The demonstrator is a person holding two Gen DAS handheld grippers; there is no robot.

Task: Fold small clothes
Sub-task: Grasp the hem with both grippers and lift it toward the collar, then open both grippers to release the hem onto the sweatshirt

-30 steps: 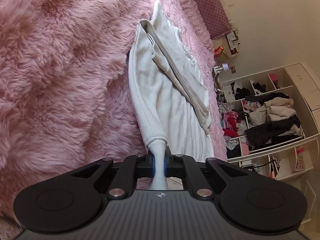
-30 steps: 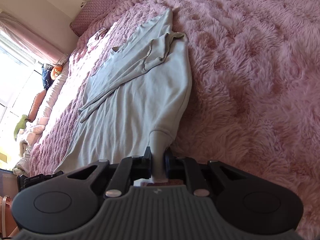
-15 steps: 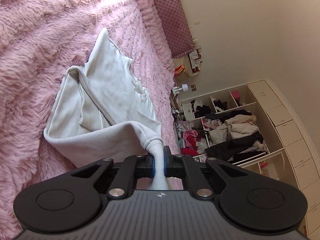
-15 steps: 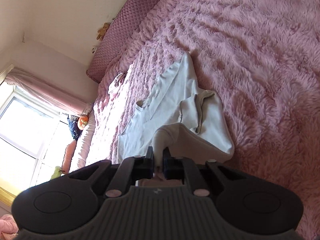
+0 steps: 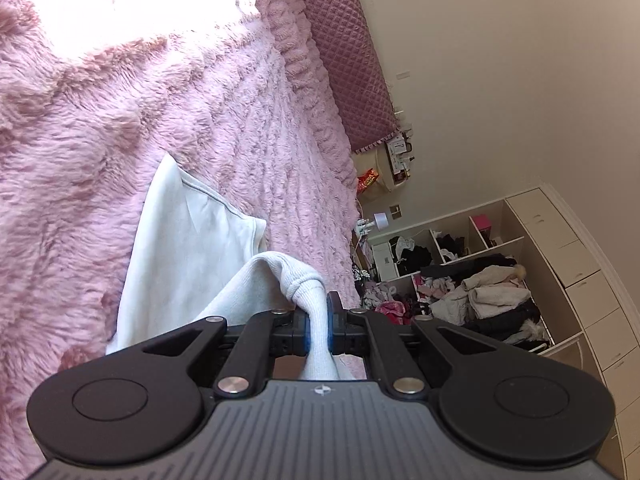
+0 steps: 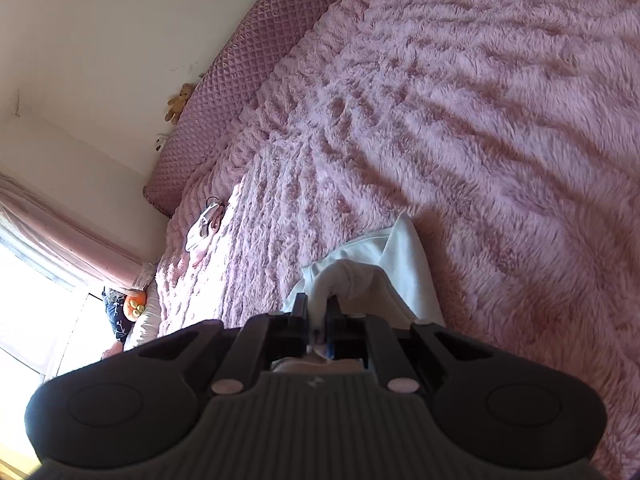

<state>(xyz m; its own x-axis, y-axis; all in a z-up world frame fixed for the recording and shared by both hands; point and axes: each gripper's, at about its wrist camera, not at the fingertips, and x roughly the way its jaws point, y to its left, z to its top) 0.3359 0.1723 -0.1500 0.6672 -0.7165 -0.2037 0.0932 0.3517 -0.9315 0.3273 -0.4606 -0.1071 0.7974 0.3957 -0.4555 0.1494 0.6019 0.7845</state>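
White top (image 5: 188, 248) lies on the fluffy pink blanket (image 5: 80, 128), both left gripper (image 5: 318, 320) and right gripper (image 6: 318, 320) pinching its bunched hem.

White garment (image 5: 188, 240), fluffy pink blanket (image 6: 460, 120), diamond-quilted mauve headboard (image 5: 344, 48)

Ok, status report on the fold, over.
Left hand-held gripper shut on white top. Right hand-held gripper shut on it too. Hem raised over pink blanket. Nothing in the way.
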